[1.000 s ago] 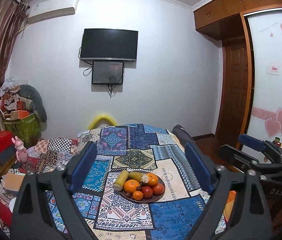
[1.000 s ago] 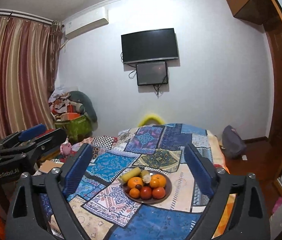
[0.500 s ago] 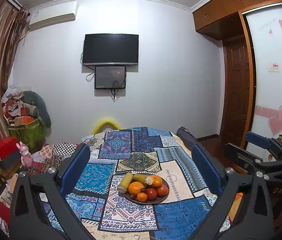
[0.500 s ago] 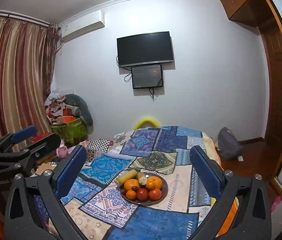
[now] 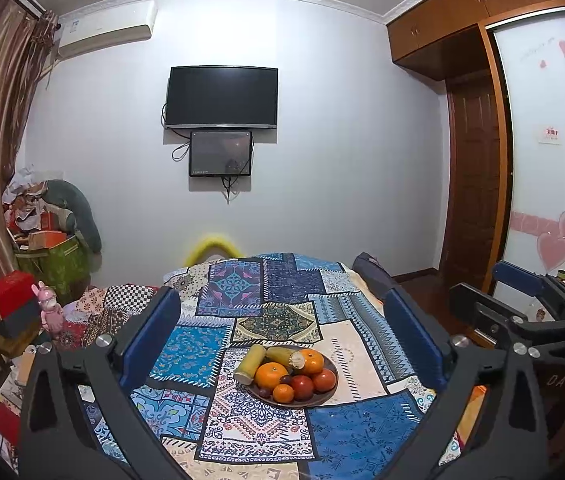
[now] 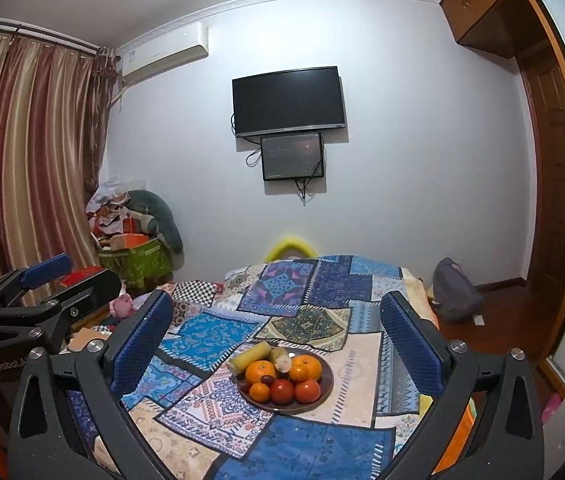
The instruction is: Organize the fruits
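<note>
The left gripper (image 5: 282, 340) is held up above the bed with its two blue-padded fingers (image 5: 150, 336) spread wide apart and nothing between them. The right gripper (image 6: 278, 340) is held the same way, fingers wide apart and empty; each one shows at the edge of the other's view, so the two are side by side, both well short of the fruit.

Framed between the fingers in both views is a dark round plate (image 5: 324, 396) resting on the patchwork quilt (image 5: 238, 428) that covers the bed. All the fruit in sight lies on it in one heap: oranges (image 5: 271, 374) and a smaller one at the front, two red tomato-like fruits (image 5: 302, 386), a few dark plums or grapes between them, and two ears of corn (image 5: 250, 362) leaning at the back edge. No loose fruit shows on the quilt around the plate.

This scene would suit either a plate gathered full and the grippers drawn away from it, or a heaped plate waiting to be sorted out onto some other place; the pictures do not settle which. No second bowl or tray is visible. Any approach would need to come down from above, and the round fruits, piled loosely, look likely to roll if one is nudged
</note>
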Demonstrator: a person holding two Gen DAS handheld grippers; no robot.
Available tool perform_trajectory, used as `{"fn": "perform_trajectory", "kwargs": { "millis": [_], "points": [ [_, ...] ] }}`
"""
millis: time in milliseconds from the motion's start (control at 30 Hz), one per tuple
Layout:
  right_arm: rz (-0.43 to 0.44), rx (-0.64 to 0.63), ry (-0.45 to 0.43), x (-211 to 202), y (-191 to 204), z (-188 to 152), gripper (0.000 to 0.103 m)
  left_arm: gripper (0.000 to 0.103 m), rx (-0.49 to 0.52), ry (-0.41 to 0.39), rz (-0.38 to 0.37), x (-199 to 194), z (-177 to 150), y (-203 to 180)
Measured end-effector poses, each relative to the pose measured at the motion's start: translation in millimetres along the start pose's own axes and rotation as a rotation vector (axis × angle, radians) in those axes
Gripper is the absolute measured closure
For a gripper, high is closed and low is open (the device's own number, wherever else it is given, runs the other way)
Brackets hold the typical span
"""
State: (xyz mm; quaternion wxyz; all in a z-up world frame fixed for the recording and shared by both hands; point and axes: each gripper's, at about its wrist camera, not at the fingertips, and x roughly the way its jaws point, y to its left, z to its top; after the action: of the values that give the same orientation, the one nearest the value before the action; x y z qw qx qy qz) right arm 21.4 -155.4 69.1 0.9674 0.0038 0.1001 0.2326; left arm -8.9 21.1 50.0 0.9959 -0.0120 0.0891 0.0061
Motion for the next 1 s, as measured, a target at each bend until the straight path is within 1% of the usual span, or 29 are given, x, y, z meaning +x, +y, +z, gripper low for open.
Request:
{"fn": "perform_trajectory", "kwargs": {
  "millis": [1000],
  "points": [
    [-0.046, -0.016, -0.017, -2.4, -0.3, 3.1, 0.0, 0.0, -0.009, 0.027, -0.02, 5.4, -3.3, -0.1]
  ]
}}
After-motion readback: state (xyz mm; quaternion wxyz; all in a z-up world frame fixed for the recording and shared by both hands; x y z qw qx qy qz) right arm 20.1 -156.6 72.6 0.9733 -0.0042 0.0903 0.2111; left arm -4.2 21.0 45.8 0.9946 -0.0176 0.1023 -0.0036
